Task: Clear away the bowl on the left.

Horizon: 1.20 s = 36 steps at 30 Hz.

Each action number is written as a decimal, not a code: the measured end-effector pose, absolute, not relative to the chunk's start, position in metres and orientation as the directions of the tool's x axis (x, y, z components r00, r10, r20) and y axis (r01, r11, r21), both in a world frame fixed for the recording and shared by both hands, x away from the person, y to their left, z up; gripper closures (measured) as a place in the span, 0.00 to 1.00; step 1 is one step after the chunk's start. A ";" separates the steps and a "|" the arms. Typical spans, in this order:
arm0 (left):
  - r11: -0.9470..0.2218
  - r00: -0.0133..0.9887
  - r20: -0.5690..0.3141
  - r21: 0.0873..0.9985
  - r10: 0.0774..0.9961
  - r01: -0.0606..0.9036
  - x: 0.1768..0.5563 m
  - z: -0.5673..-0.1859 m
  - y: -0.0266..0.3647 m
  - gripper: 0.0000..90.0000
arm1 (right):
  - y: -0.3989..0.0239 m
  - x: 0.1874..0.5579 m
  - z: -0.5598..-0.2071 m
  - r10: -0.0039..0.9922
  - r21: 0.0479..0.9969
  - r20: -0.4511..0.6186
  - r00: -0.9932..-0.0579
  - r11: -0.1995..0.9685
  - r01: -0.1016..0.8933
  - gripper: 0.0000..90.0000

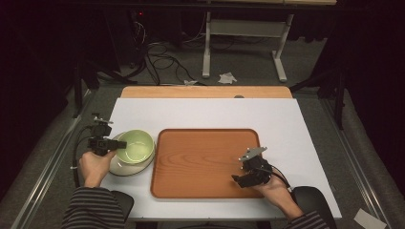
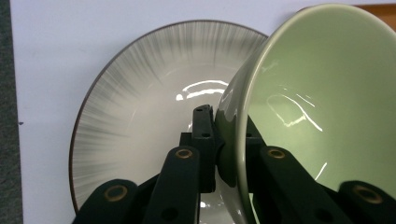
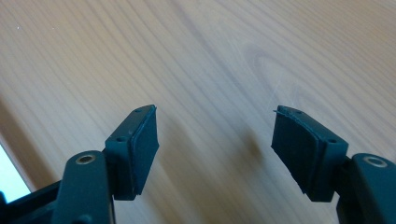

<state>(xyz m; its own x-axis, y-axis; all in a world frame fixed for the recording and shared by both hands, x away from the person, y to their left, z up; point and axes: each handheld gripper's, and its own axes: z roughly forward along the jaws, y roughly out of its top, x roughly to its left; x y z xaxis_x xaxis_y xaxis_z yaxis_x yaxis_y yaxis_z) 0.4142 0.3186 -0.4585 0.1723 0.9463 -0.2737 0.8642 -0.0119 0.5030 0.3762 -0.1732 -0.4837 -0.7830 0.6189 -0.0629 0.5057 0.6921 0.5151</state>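
A pale green bowl [image 1: 137, 145] rests on a cream plate with grey streaks [image 1: 125, 169] at the table's left. My left gripper [image 1: 119, 144] is shut on the bowl's left rim, one jaw inside and one outside. In the left gripper view the green bowl [image 2: 322, 102] stands tilted over the plate [image 2: 140, 93], its wall pinched in the left gripper [image 2: 224, 135]. My right gripper [image 1: 237, 179] hovers over the right front part of a wooden tray [image 1: 200, 157]. In the right gripper view the right gripper [image 3: 215, 140] is open, nothing between its pads, above the tray's wood [image 3: 210, 56].
A white sheet [image 1: 205, 112] covers the tabletop, with bare white room behind and to the right of the tray. Beyond the table lie grey carpet, cables [image 1: 162, 59] and a white desk frame [image 1: 243, 36].
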 end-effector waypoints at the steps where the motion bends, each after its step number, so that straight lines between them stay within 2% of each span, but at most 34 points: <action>1: -0.007 0.171 -0.277 0.508 0.946 0.861 0.414 -0.458 0.318 0.93 | -0.173 0.377 -0.484 0.619 0.518 -0.061 -0.783 0.691 0.505 0.37; 13: -0.042 0.245 -0.294 0.558 0.924 0.829 0.411 -0.443 0.302 0.93 | -0.174 0.376 -0.483 0.623 0.526 -0.059 -0.780 0.684 0.506 0.37; 32: -0.171 0.384 -0.276 0.570 0.881 0.803 0.409 -0.433 0.258 0.92 | -0.174 0.376 -0.482 0.622 0.533 -0.054 -0.781 0.679 0.504 0.37; 36: -0.174 0.411 -0.319 0.570 0.854 0.803 0.410 -0.433 0.252 0.92 | -0.174 0.376 -0.482 0.621 0.529 -0.057 -0.781 0.683 0.504 0.37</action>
<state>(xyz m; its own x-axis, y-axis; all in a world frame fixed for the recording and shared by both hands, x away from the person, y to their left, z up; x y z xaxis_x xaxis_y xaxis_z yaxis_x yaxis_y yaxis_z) 0.4102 0.2516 -0.4332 0.4114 0.8540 -0.3186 0.8030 -0.1742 0.5699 0.3757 -0.1738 -0.4822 -0.7815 0.6213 -0.0574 0.5039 0.6827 0.5291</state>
